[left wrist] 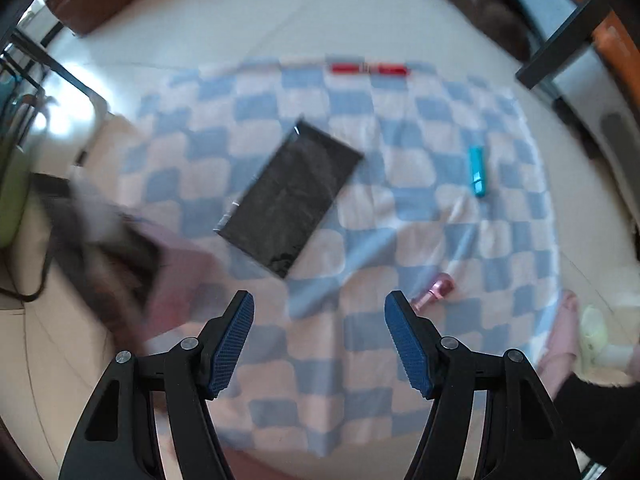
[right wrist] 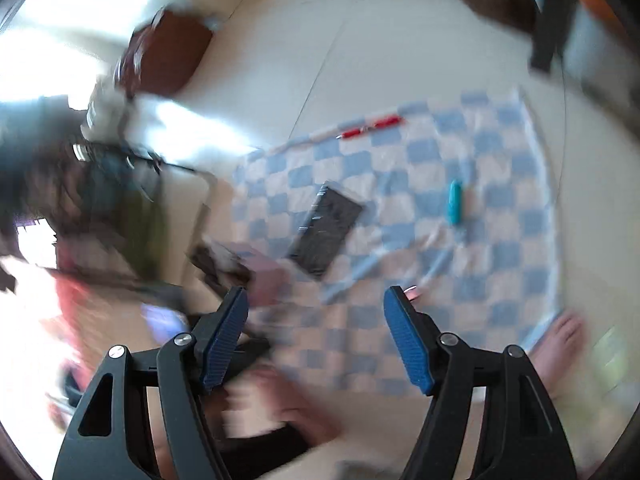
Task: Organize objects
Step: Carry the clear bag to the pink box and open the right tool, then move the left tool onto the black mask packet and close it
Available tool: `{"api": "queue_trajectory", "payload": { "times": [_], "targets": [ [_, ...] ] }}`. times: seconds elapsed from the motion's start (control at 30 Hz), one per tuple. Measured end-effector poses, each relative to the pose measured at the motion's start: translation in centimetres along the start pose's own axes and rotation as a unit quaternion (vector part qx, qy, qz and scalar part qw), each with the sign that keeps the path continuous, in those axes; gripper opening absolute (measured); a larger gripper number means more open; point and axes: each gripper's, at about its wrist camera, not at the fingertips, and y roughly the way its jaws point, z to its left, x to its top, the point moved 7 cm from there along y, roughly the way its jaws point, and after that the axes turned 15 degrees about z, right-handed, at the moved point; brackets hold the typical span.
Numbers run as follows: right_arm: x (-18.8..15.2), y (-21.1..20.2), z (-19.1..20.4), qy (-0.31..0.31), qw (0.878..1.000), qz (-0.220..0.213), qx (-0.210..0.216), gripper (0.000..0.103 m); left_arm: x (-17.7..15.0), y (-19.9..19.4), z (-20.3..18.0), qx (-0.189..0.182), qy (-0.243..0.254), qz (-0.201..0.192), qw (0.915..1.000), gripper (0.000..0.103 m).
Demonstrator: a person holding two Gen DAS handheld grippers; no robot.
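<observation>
Left fingers [left wrist: 319, 312]: spread wide, nothing between the blue pads, pointing down over the cloth.
Right fingers [right wrist: 316, 306]: spread wide, nothing between them; the view is heavily blurred.
Checked cloth [left wrist: 400, 184]: blue and white, spread flat on the pale floor [left wrist: 248, 12].
Black packet [left wrist: 290, 196]: flat, lying slantwise near the middle of the cloth.
Pink bottle [left wrist: 434, 292]: lying on its side on the cloth, just beyond the left gripper's right-hand finger.
Teal tube [left wrist: 477, 171]: on the cloth, well to the right of the packet.
Red pens [left wrist: 368, 68]: in a line at the cloth's far edge.
Bare foot [right wrist: 562, 344]: at the cloth's near right corner.
</observation>
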Motion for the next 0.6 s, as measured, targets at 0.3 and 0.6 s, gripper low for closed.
{"api": "queue_trajectory", "payload": {
  "times": [0.3,0.6],
  "targets": [
    [0.0,-0.5,-3.6,0.043,0.998,0.044,0.030,0.072,5.9,8.9,3.0,-0.033,-0.088,-0.003,0.9956,0.067],
    [-3.2,-2.4,-4.1,0.000,0.994,0.081,0.073,0.072,7.9,15.8,2.8,-0.008,-0.033,0.120,0.9922,0.079]
  ]
}}
